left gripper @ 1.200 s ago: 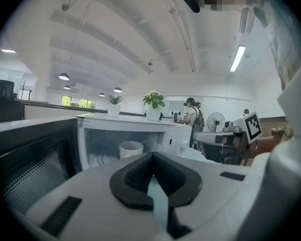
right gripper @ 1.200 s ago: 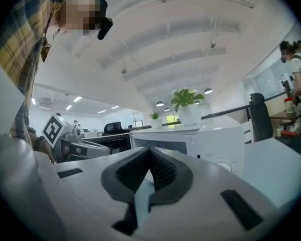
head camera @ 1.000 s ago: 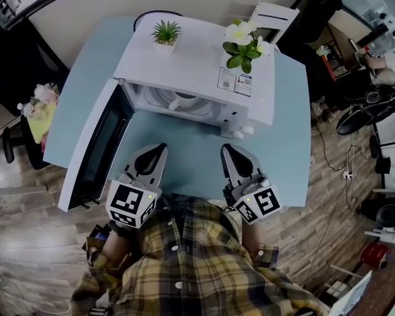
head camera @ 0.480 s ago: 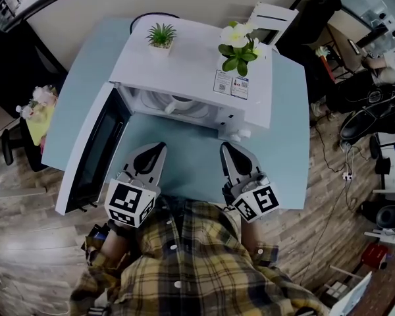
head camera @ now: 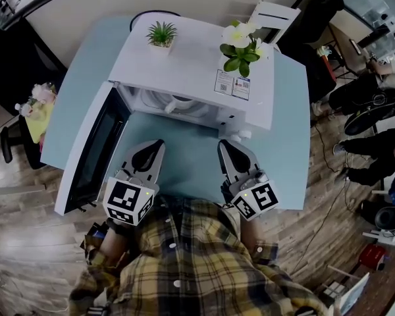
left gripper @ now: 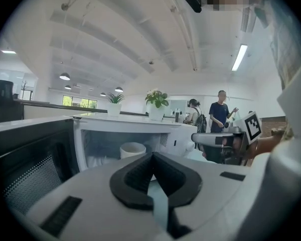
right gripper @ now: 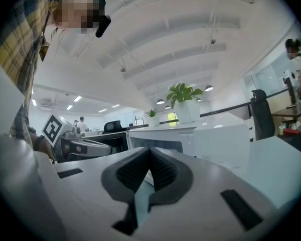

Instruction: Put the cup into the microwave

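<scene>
While the door (head camera: 94, 149) hangs open, the cup (left gripper: 132, 150) sits inside the microwave (head camera: 192, 61).
It stands upright, long axis vertical, mouth up; your left gripper (head camera: 157, 144) and right gripper (head camera: 224, 144) hold jaws together, empty.

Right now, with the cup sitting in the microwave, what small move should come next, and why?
Probably move the left gripper toward the door to push it shut. The cup already stands inside the microwave, the door hangs wide open on that side, and that gripper, like the right gripper, is shut and empty.
</scene>
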Demonstrator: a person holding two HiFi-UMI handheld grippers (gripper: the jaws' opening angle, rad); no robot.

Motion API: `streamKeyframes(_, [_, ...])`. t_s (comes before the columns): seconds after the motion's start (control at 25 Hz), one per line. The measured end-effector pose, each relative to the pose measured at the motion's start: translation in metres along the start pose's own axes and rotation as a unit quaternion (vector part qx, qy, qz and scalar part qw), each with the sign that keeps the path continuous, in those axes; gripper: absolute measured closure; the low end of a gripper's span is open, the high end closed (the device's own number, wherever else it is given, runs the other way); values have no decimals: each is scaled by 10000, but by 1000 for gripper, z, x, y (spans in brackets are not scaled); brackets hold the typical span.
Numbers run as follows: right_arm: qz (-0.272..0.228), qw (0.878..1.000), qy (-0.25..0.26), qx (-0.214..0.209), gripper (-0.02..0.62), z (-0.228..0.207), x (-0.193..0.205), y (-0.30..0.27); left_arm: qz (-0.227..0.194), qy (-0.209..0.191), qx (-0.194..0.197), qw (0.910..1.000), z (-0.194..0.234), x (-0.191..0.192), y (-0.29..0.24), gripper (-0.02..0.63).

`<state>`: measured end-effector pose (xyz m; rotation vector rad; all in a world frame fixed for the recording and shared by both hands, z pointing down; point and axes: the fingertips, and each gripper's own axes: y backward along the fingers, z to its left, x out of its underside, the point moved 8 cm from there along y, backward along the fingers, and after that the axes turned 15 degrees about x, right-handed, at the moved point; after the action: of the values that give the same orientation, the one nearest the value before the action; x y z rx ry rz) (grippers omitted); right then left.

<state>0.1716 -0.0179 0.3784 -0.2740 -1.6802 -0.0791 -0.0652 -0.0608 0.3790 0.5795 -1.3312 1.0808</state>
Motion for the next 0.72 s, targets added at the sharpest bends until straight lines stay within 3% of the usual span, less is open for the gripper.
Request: streamKeyframes(0.72, [25,10000,38,-37,594,10,2,-8,9,-18,-120,9999,9,3,13,615])
